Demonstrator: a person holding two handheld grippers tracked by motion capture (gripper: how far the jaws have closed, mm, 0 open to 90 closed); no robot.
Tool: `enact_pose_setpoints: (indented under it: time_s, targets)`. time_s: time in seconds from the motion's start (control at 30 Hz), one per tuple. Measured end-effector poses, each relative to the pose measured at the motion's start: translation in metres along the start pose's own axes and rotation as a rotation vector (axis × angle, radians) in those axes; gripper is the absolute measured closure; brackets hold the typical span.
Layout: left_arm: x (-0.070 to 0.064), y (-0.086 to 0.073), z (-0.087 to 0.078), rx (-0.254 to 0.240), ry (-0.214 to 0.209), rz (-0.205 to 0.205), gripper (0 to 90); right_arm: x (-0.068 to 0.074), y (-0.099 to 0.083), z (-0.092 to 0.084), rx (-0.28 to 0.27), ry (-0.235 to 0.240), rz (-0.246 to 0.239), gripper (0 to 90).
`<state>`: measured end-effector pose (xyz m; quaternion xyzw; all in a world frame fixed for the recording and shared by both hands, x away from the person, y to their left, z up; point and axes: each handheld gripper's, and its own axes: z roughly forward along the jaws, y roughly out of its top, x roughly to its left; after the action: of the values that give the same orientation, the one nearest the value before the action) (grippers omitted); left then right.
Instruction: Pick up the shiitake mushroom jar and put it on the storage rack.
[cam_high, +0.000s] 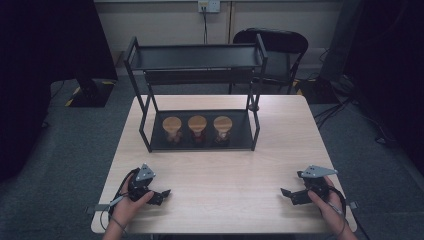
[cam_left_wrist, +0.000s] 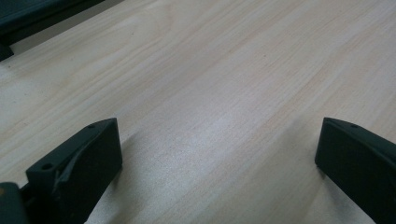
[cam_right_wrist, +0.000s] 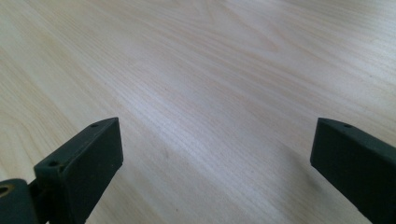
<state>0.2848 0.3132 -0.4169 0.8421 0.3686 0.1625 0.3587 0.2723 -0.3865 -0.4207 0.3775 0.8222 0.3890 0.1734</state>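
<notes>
The black two-tier rack (cam_high: 200, 100) stands at the far middle of the table (cam_high: 225, 165), and everything else is placed from it. On its lower shelf, three jars with round wooden lids sit in a row: the left jar (cam_high: 172, 125), the middle jar (cam_high: 197, 124) and the right jar (cam_high: 222, 124), close together but apart (what they contain is too dark to make out). The rack's upper shelf is bare.

The left gripper (cam_high: 161, 194) lies on the table well in front of the rack's left corner, held by the person's left hand (cam_high: 127, 202). In the left gripper view its fingers (cam_left_wrist: 88, 158) are spread wide, released, with only pale wood grain between them.

The right gripper (cam_high: 286, 193) rests on the table well in front of the rack's right side, in the right hand (cam_high: 327, 200). Its fingers (cam_right_wrist: 91, 156) are likewise spread wide, grasping nothing.

Both grippers point inward toward each other, well apart from the jars.
</notes>
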Motion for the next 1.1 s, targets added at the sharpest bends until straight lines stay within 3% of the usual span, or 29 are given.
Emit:
enact_pose_setpoints:
  time_s: [0.7, 1.1]
  targets:
    - [-0.0003, -0.0001, -0.0001, 0.0, 0.001, -0.001, 0.2, 0.001, -0.0023, -0.0031, 0.042, -0.02, -0.047, 1.8]
    - [-0.0006, -0.0005, -0.0004, 0.0, 0.001, -0.001, 0.2, -0.0046, -0.0031, -0.006, 0.062, -0.005, -0.024, 0.0]
